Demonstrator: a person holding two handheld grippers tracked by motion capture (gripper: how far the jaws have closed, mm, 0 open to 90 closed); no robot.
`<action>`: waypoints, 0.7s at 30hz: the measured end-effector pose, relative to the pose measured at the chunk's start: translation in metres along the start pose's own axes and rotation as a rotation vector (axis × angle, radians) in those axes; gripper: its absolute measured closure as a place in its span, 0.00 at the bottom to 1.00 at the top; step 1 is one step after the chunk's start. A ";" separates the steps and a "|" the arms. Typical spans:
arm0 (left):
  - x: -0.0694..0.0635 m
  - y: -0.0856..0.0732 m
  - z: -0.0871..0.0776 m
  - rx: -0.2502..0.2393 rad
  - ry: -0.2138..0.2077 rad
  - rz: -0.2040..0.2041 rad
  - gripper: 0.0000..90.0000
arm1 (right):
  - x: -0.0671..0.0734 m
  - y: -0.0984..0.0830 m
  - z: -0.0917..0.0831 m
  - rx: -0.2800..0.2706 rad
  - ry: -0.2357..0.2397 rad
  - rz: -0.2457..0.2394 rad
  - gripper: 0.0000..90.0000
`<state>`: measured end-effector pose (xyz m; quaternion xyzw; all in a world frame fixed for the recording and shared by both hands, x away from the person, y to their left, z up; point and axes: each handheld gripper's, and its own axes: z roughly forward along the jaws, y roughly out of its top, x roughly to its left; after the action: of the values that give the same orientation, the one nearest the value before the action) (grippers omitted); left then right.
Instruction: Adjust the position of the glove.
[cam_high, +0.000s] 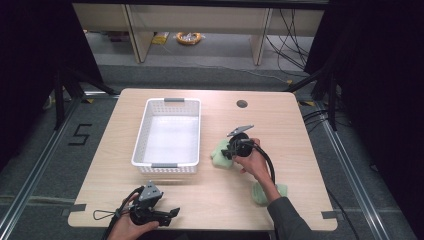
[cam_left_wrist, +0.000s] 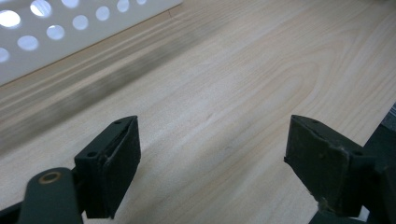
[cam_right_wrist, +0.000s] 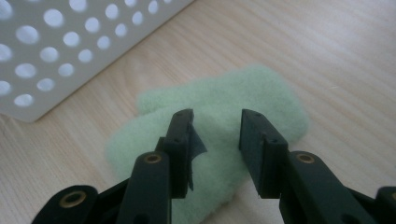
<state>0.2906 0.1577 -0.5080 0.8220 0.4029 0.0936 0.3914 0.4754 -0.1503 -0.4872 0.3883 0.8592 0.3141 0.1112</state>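
Note:
A pale green fuzzy cloth (cam_high: 218, 151) lies on the wooden table just right of the white perforated basket (cam_high: 170, 107). My right gripper (cam_high: 228, 153) points down onto it. In the right gripper view its jaws (cam_right_wrist: 215, 116) stand partly apart over the cloth (cam_right_wrist: 266, 88), with green pile showing in the gap and no fold pinched. A second green cloth (cam_high: 280, 191) lies nearer the front, partly under the right forearm. My left gripper (cam_high: 172, 212) rests near the front edge, with jaws (cam_left_wrist: 212, 135) wide open over bare wood.
The basket (cam_right_wrist: 56, 51) looks empty, and its holed wall (cam_left_wrist: 46, 32) stands close to both grippers. A round cable hole (cam_high: 242, 104) sits at the back of the table (cam_high: 300, 150). Black frames and cables surround the table on the floor.

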 end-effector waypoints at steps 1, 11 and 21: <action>0.000 0.000 0.000 0.005 -0.001 0.004 0.20 | 0.000 -0.001 0.003 0.007 -0.001 -0.003 0.73; 0.000 -0.001 0.000 0.000 -0.002 0.006 0.20 | 0.002 -0.004 0.008 0.003 -0.013 -0.005 0.90; 0.002 -0.001 -0.001 -0.004 0.003 0.002 0.20 | 0.002 -0.007 -0.005 -0.059 0.019 -0.004 0.98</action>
<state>0.2903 0.1602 -0.5083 0.8215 0.4026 0.0961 0.3921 0.4680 -0.1545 -0.4877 0.3799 0.8515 0.3427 0.1150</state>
